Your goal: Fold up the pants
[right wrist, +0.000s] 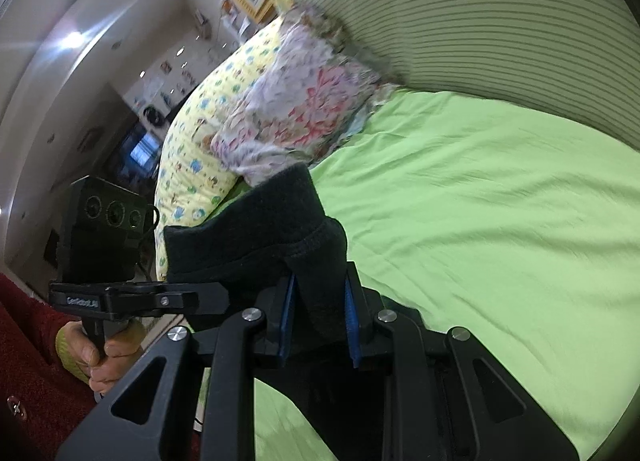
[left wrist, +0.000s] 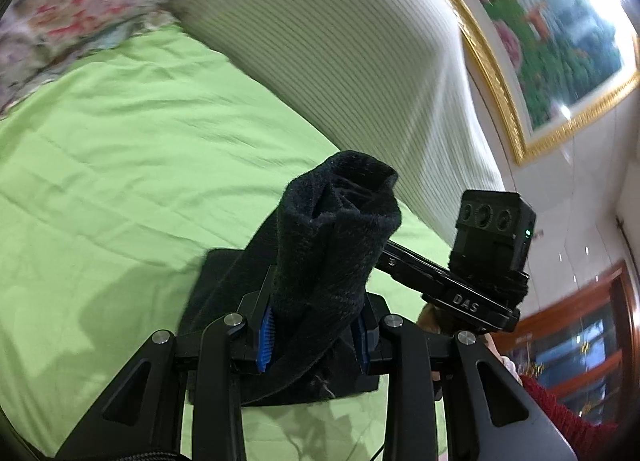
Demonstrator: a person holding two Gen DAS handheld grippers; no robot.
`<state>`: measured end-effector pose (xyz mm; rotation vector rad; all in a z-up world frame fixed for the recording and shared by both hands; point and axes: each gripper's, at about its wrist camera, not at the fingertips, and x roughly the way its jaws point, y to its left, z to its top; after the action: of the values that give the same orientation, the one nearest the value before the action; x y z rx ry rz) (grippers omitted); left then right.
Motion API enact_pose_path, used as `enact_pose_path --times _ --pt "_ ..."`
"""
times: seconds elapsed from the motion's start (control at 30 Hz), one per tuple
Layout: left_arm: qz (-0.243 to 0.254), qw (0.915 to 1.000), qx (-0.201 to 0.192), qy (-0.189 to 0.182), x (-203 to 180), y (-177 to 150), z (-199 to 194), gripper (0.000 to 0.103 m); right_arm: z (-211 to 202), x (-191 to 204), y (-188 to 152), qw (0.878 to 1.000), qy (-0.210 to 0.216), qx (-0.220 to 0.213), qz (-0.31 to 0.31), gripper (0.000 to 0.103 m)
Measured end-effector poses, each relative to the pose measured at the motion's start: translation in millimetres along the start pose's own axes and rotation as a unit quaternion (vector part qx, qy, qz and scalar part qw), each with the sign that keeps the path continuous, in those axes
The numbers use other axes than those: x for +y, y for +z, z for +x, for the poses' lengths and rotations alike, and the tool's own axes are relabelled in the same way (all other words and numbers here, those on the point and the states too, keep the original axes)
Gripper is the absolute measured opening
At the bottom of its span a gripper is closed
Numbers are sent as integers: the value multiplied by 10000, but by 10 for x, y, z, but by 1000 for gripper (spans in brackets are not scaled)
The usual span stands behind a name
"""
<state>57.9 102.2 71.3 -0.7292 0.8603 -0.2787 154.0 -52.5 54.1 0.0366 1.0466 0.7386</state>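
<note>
Black fleece pants (left wrist: 332, 245) hang pinched at one edge in the left claw (left wrist: 314, 335) and at another in the right claw (right wrist: 320, 321), both clamped on cloth above the green bed sheet (right wrist: 500, 201), probably so the fabric drapes straight for folding.

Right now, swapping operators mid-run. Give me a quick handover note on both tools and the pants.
Left tool: shut on a bunched part of the black pants.
Right tool: shut on another part of the pants.
Pants hang from both tools above the green sheet, with the striped cushion beyond.
Done: both grips are in place.
Left: lay flat and fold; no finished fold visible.
</note>
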Motion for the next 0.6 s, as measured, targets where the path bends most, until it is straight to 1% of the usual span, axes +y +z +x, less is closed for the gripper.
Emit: enact_pose_path --times 0.3,0.6 --pt "585 9968 529 -120 -536 -338 449 30 -476 -260 -382 9979 -325 -367 428 24" --pt "920 9906 1001 -144 -813 -606 858 30 -757 -508 -747 9931 -534 -585 863 23"
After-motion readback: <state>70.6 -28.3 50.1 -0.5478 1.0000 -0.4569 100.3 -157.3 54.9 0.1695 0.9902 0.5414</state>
